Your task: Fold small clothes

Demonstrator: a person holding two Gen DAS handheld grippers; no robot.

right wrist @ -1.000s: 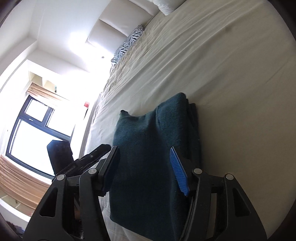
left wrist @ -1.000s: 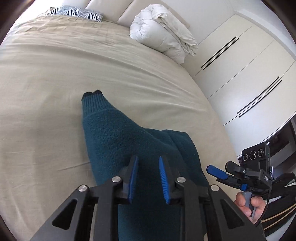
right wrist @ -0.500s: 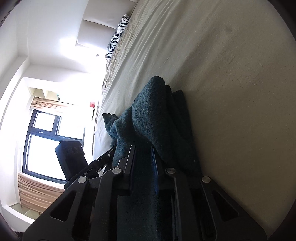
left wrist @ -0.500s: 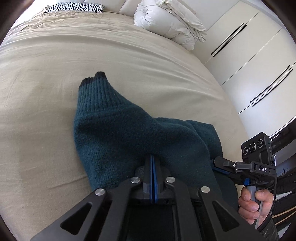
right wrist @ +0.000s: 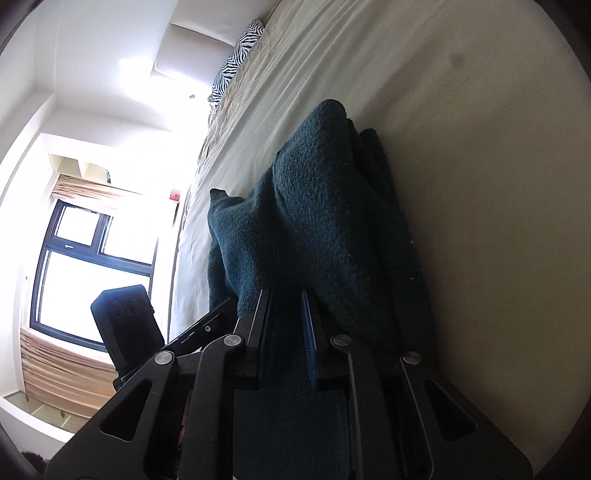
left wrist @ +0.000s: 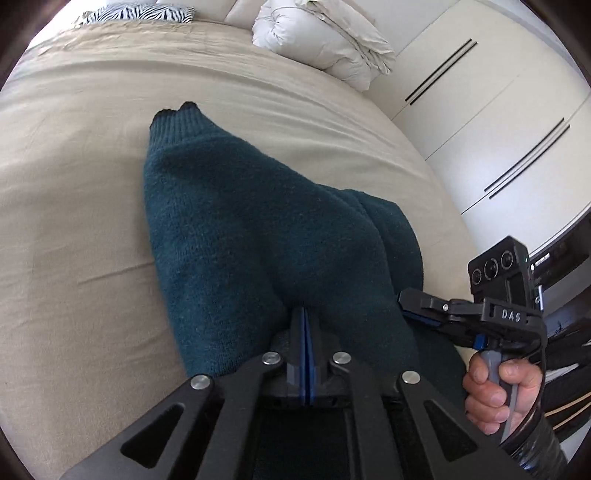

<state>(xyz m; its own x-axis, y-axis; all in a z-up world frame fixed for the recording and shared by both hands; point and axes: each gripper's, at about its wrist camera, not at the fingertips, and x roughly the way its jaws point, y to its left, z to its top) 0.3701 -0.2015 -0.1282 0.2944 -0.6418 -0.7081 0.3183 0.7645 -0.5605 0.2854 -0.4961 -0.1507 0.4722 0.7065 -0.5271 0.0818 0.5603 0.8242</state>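
A dark teal knitted garment (left wrist: 258, 229) lies on the beige bed sheet, its ribbed cuff end (left wrist: 173, 122) pointing away from me. My left gripper (left wrist: 304, 317) is shut on the near edge of the garment and lifts it into a hump. My right gripper (right wrist: 286, 299) is shut on the near edge of the same garment (right wrist: 317, 206), which rises in a fold above the sheet. The right gripper also shows in the left wrist view (left wrist: 417, 310), pinching the garment's right side, with a hand on its handle.
The beige bed (left wrist: 74, 221) stretches all round the garment. A white bundled duvet (left wrist: 325, 37) and zebra-print pillows (left wrist: 136, 11) lie at the head. White wardrobe doors (left wrist: 498, 110) stand beyond the bed's right edge. A window (right wrist: 85, 266) is on the other side.
Both grippers were open over the flat garment a second ago. They closed on its near edge and have lifted it, bunching the cloth upward.
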